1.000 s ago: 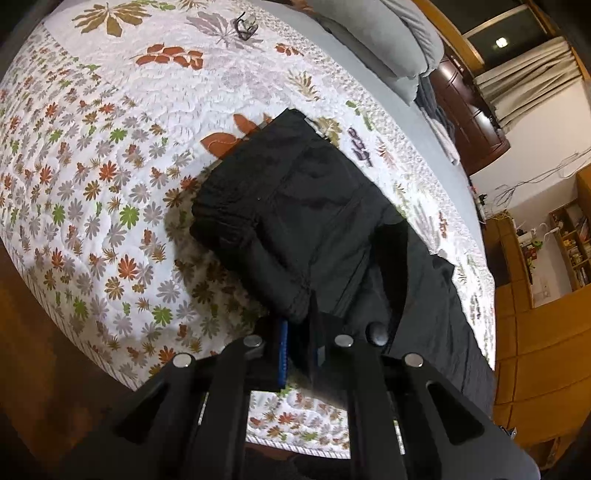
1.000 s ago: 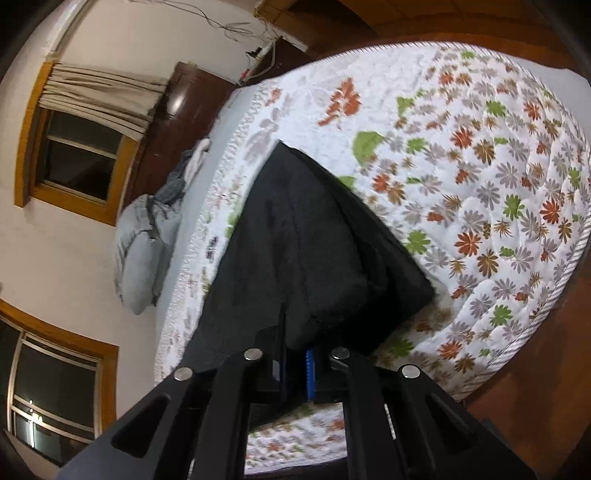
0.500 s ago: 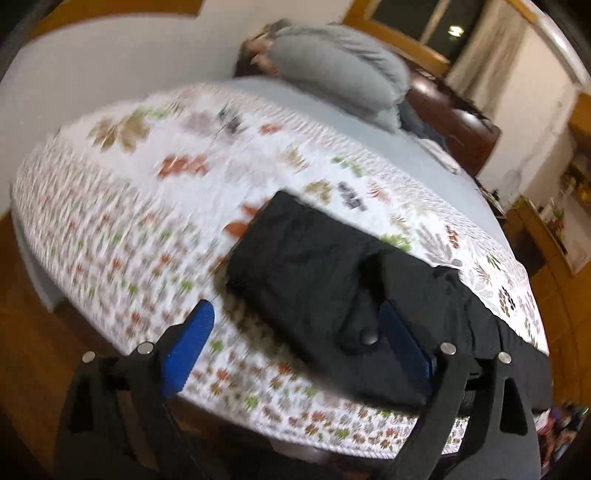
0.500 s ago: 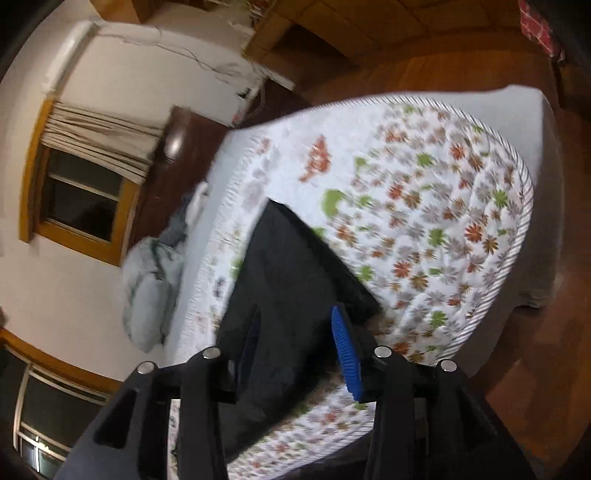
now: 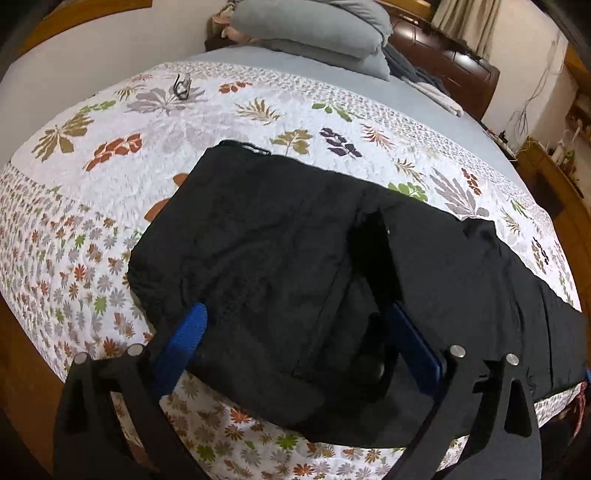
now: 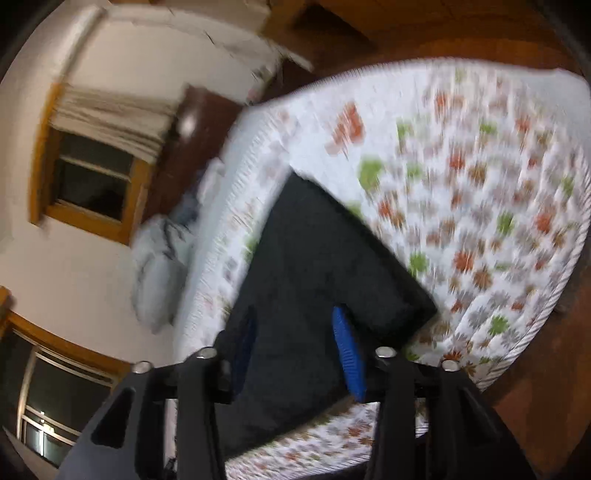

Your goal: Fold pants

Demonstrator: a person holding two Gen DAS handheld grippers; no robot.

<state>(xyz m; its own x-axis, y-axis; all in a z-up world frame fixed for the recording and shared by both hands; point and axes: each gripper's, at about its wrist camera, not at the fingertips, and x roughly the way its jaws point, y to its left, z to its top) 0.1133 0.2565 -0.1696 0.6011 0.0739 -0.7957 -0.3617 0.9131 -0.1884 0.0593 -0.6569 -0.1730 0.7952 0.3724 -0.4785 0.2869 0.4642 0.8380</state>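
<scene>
Black pants (image 5: pixel 295 258) lie folded on the leaf-print quilt (image 5: pixel 155 122) near its front edge — the left gripper (image 5: pixel 295 321) and the right gripper (image 6: pixel 295 332) each hang over the cloth, jaws still spreading, blue pads (image 6: pixel 347 354) off the fabric, nothing grasped — grey pillows (image 5: pixel 314 26) far behind

The pants (image 5: pixel 280 258) lie folded on the quilt (image 5: pixel 110 177), near its front edge, pillows (image 5: pixel 314 26) behind.
</scene>
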